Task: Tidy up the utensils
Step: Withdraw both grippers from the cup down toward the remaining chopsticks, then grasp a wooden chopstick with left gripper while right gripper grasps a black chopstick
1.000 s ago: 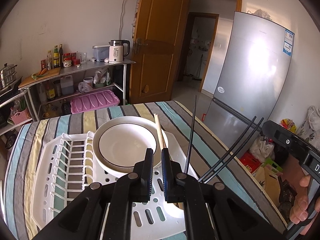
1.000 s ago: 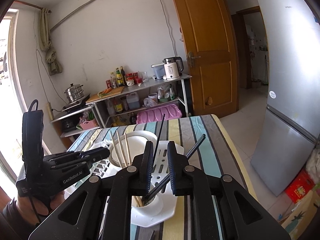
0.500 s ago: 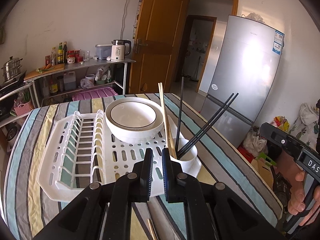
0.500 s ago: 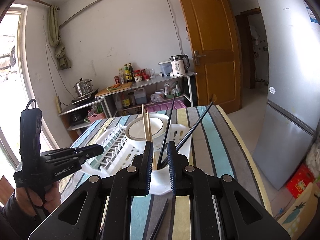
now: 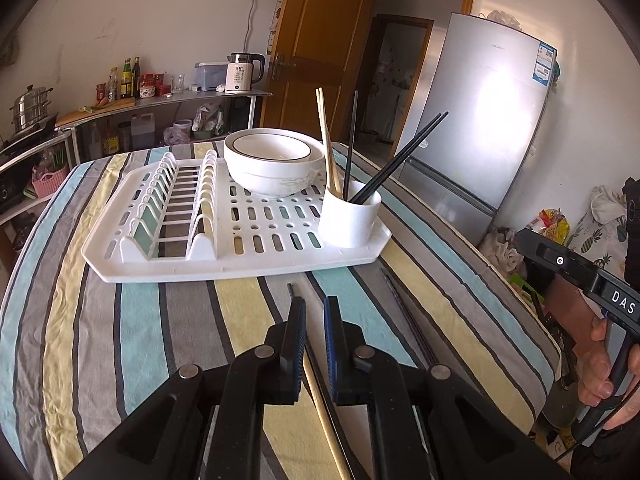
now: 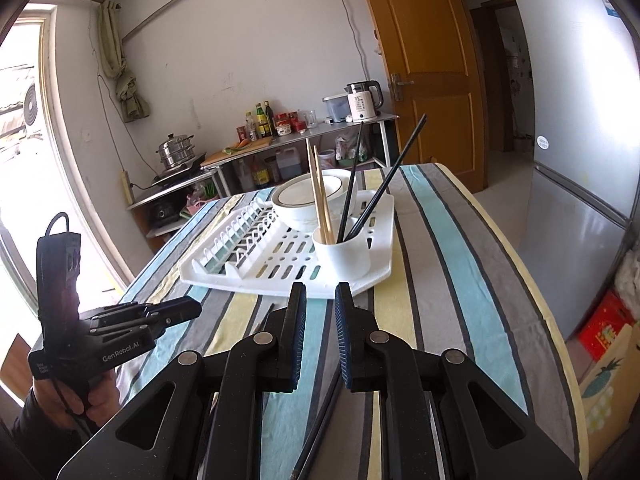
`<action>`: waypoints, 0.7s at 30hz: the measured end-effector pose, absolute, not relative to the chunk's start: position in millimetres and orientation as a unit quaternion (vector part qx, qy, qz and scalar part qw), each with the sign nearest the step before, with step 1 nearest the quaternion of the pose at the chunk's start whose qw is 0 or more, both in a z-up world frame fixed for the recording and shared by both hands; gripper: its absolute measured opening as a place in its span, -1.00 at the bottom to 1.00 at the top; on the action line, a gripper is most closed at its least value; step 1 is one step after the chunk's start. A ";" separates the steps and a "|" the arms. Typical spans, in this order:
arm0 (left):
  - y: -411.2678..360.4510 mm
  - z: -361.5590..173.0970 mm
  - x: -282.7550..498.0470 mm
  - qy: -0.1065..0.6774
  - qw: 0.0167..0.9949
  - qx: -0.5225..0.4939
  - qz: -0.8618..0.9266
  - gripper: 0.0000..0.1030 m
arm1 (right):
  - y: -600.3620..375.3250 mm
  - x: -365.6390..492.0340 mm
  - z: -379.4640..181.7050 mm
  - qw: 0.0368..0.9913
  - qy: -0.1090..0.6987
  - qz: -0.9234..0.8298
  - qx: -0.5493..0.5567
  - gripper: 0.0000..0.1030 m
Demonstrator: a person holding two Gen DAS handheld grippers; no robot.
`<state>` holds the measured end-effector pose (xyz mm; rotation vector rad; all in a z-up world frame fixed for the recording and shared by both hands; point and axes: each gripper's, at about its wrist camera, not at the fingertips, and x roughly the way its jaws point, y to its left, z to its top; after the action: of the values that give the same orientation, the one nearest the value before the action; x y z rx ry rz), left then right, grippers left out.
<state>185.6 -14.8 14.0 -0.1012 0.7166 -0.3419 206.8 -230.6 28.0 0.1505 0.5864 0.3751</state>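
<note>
A white cup [image 5: 348,220] [image 6: 346,256] stands at the near right corner of the white drying rack [image 5: 240,264] [image 6: 248,280]. It holds two wooden and three black chopsticks, all upright. A wooden chopstick [image 5: 320,396] lies on the striped cloth under my left gripper [image 5: 314,308], which is shut with nothing in it. Black chopsticks [image 5: 404,320] lie to its right. My right gripper [image 6: 320,296] hovers over a black chopstick [image 6: 320,420] on the cloth, its jaws slightly apart and empty.
A white bowl [image 5: 276,168] sits on the rack behind the cup. The striped table [image 5: 120,340] ends close on the right, with a fridge [image 5: 480,120] beyond. A shelf of bottles and a kettle [image 5: 240,74] lines the far wall.
Both grippers have drawn back from the cup and sunk toward the cloth. The rack now sits farther off, and loose chopsticks on the cloth have come into view beneath them.
</note>
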 end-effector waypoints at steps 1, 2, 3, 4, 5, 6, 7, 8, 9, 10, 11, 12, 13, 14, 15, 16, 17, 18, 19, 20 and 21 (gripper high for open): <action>-14.0 12.2 181.4 0.350 0.921 -0.049 -0.167 -0.84 | -230.1 204.8 25.3 0.936 0.291 0.184 0.074 -0.71; -13.6 11.0 178.1 0.351 0.920 -0.048 -0.167 -0.84 | -229.0 201.6 22.5 0.935 0.294 0.184 0.075 -0.71; -13.1 9.6 174.6 0.352 0.920 -0.047 -0.168 -0.84 | -228.6 200.2 20.1 0.934 0.297 0.185 0.075 -0.71; -13.0 8.2 172.5 0.353 0.919 -0.046 -0.168 -0.84 | -227.3 197.0 17.1 0.933 0.300 0.185 0.076 -0.71; -12.9 6.7 170.1 0.354 0.919 -0.045 -0.167 -0.84 | -227.0 196.1 14.7 0.932 0.302 0.185 0.076 -0.71; -13.2 6.0 169.0 0.355 0.919 -0.044 -0.167 -0.84 | -226.5 195.1 12.0 0.931 0.305 0.185 0.076 -0.71; -13.1 5.3 168.7 0.356 0.919 -0.043 -0.166 -0.84 | -225.9 195.6 9.9 0.930 0.308 0.184 0.076 -0.71; -12.9 4.5 169.0 0.357 0.918 -0.043 -0.165 -0.83 | -225.4 195.6 8.1 0.930 0.311 0.183 0.075 -0.71; -12.9 3.7 169.9 0.359 0.918 -0.043 -0.165 -0.83 | -224.2 196.2 6.3 0.929 0.314 0.183 0.074 -0.71; -13.1 3.1 170.9 0.360 0.917 -0.043 -0.164 -0.82 | -223.3 197.4 4.4 0.928 0.317 0.183 0.073 -0.71; -12.6 3.0 172.7 0.361 0.917 -0.043 -0.164 -0.79 | -222.3 198.5 2.3 0.927 0.320 0.183 0.072 -0.71; -12.9 2.4 174.3 0.362 0.917 -0.042 -0.163 -0.77 | -221.7 199.8 0.4 0.926 0.322 0.182 0.070 -0.71; -13.3 2.0 176.7 0.364 0.916 -0.042 -0.163 -0.72 | -220.7 202.4 -1.8 0.926 0.326 0.181 0.068 -0.71; -13.6 1.4 179.1 0.365 0.916 -0.042 -0.162 -0.70 | -220.1 204.4 -5.4 0.925 0.330 0.178 0.065 -0.71; -14.1 0.5 181.9 0.367 0.915 -0.041 -0.162 -0.70 | -218.8 207.7 -8.9 0.924 0.336 0.174 0.061 -0.71; -14.8 -0.6 185.0 0.369 0.914 -0.040 -0.161 -0.69 | -217.6 211.0 -13.3 0.922 0.342 0.170 0.056 -0.71; -15.6 -2.0 188.6 0.372 0.913 -0.039 -0.161 -0.69 | -216.8 214.6 -17.6 0.921 0.349 0.168 0.052 -0.71; -16.9 -3.5 191.9 0.375 0.912 -0.036 -0.161 -0.69 | -215.7 217.8 -22.6 0.918 0.356 0.166 0.050 -0.71; -18.5 -5.5 195.5 0.378 0.911 -0.033 -0.161 -0.68 | -214.2 221.9 -27.7 0.916 0.363 0.165 0.048 -0.71; -20.8 -7.1 199.1 0.381 0.910 -0.029 -0.160 -0.68 | -213.5 224.9 -33.4 0.914 0.369 0.163 0.046 -0.71; -22.6 -9.2 202.6 0.385 0.909 -0.025 -0.159 -0.68 | -212.7 228.8 -38.4 0.912 0.375 0.160 0.045 -0.71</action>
<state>202.6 -22.6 -9.2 -0.0523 0.7946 -0.3278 228.8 -212.7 -38.4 0.0925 0.7737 0.3288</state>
